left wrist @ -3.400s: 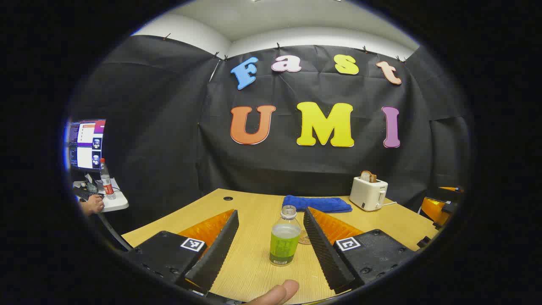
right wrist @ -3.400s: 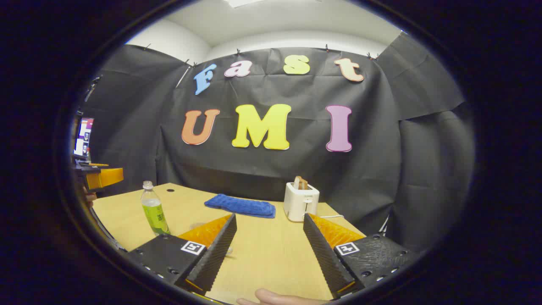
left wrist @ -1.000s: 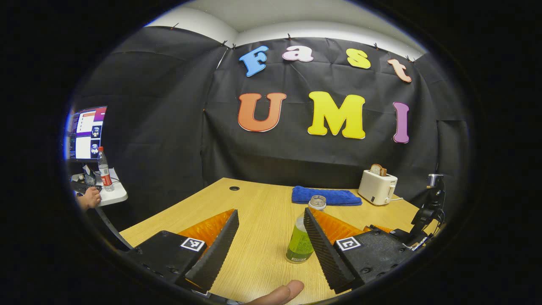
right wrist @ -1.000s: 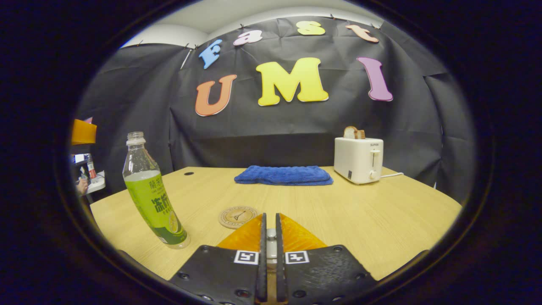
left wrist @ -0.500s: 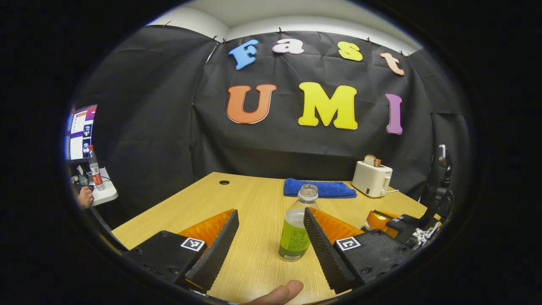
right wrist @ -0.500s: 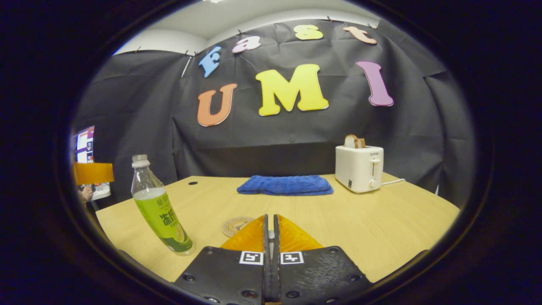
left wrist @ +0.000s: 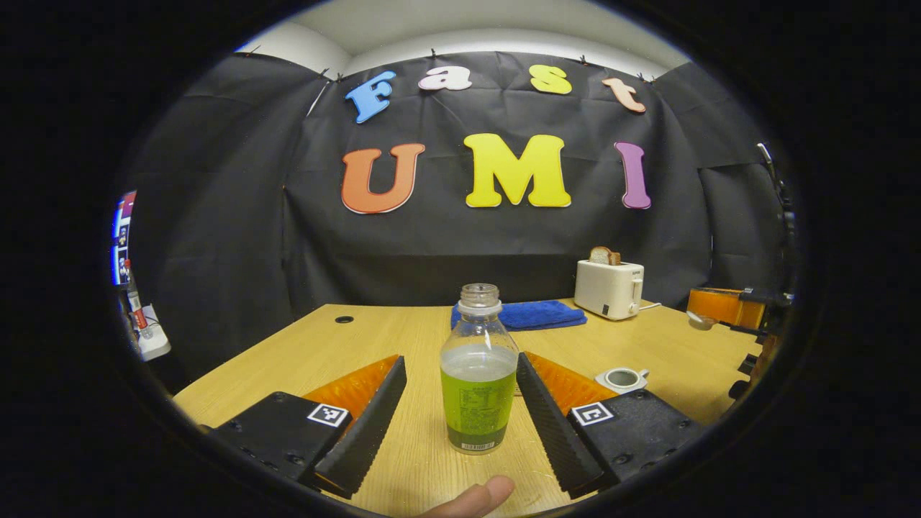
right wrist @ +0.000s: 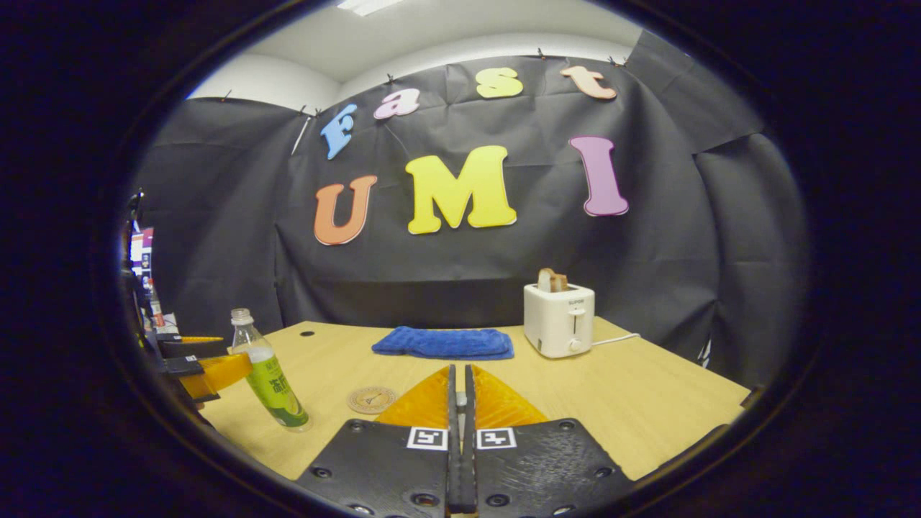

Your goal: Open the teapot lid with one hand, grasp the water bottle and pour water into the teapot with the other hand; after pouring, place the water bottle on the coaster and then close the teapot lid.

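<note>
Between the spread fingers of the left gripper (left wrist: 460, 414) stands the clear plastic water bottle (left wrist: 478, 368), uncapped and part full of green drink, upright on the pale wooden table (left wrist: 324, 352); neither finger touches it. Just right of that gripper sits the small white teapot (left wrist: 623, 378), its top open. Farther right, the right gripper (left wrist: 723, 306) hangs above the table with a small white lid (left wrist: 696, 316) at its tip. From the right gripper view its fingers are pressed together, and whether they pinch the lid cannot be told there. Ahead on the left lies the round wooden coaster (right wrist: 371, 399). At the back rest a folded blue towel (right wrist: 442, 342) and a white toaster (right wrist: 559, 319) holding bread.
</note>
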